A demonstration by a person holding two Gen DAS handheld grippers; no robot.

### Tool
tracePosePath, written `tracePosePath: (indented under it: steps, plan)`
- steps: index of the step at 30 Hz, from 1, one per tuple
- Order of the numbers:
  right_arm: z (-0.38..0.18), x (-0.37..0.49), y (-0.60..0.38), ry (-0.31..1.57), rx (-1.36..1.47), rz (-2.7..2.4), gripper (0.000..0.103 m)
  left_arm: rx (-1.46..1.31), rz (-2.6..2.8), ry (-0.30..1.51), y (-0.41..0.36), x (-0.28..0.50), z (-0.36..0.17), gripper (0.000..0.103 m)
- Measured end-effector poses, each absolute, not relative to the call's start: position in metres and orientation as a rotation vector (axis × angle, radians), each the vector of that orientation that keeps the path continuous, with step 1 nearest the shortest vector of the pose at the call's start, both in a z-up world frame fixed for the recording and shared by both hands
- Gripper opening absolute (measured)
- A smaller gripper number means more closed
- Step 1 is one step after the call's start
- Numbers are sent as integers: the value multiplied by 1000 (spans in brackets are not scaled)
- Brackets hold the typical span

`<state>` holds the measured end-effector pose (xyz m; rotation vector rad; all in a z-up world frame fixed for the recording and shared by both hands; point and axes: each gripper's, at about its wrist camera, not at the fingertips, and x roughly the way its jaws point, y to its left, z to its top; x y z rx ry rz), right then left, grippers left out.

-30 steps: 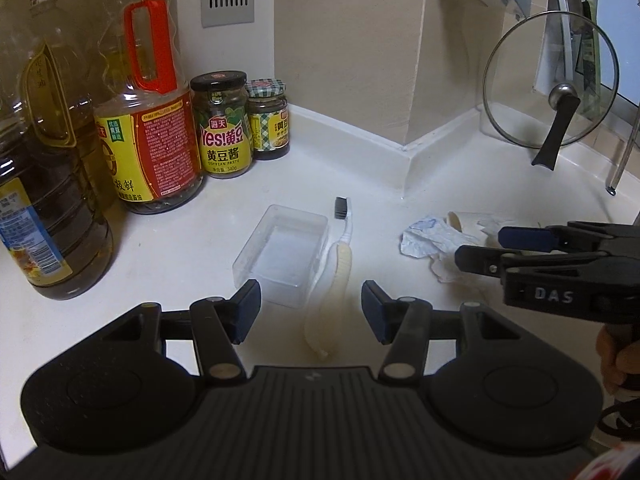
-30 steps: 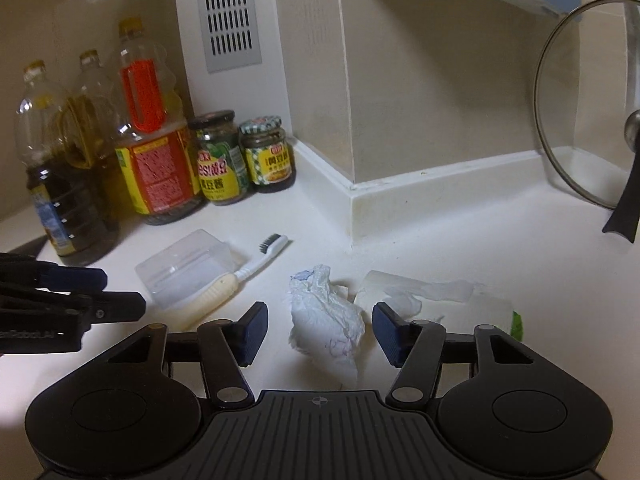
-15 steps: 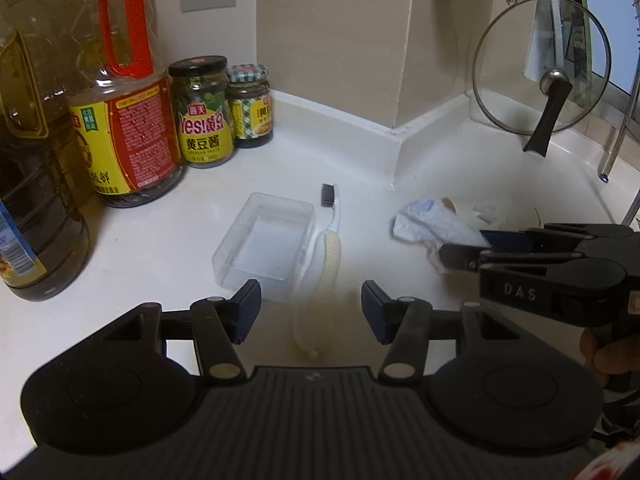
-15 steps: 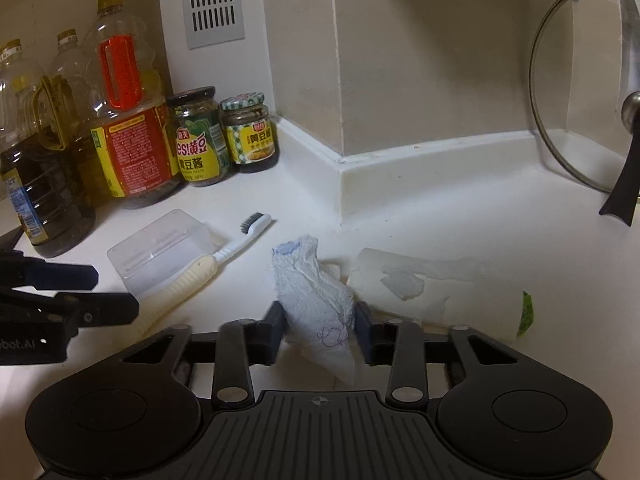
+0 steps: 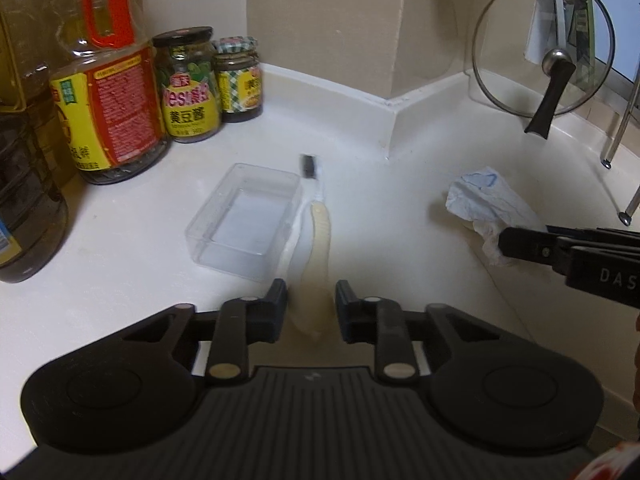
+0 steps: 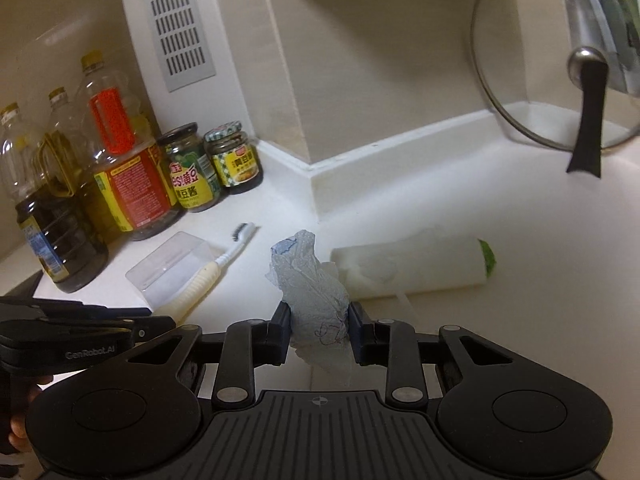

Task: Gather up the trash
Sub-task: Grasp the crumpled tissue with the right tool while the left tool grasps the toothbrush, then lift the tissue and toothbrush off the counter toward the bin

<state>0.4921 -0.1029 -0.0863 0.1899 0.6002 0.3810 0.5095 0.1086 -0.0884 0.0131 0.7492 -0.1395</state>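
While the right gripper (image 6: 319,334) pinches the tissue (image 6: 314,292) beside the box (image 5: 245,220), the left gripper (image 5: 311,306), jaws just closing round the brush (image 5: 316,248), should seat squarely before lifting.

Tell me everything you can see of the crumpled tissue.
The crumpled tissue is thin white paper with pale blue printed lines and a faint purple scribble low down. It is wadded into an upright, creased lump on the white counter. The right tool has just been closing and is pinching its lower part from both sides, loose edges hanging below. A white paper roll lies right behind it, touching or nearly so.
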Motion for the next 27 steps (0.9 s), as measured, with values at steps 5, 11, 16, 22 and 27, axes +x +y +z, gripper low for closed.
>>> tracePosePath:
  steps: [5,11,16,22,27]
  plan:
    - [-83,488,-112,592,224,372,30,24,-181,748,94,507,-89,23]
    - [-81,488,-120,589,251,359,30,52,-181,750,84,518,-88,28]
    - [-82,489,-125,590,263,342,30,71,-180,762,77,535,-89,32]
    - [-82,489,-133,591,279,324,30,106,-179,782,69,550,-95,32]
    - [-81,489,-139,595,302,318,30,116,-186,784,67,554,-95,20]
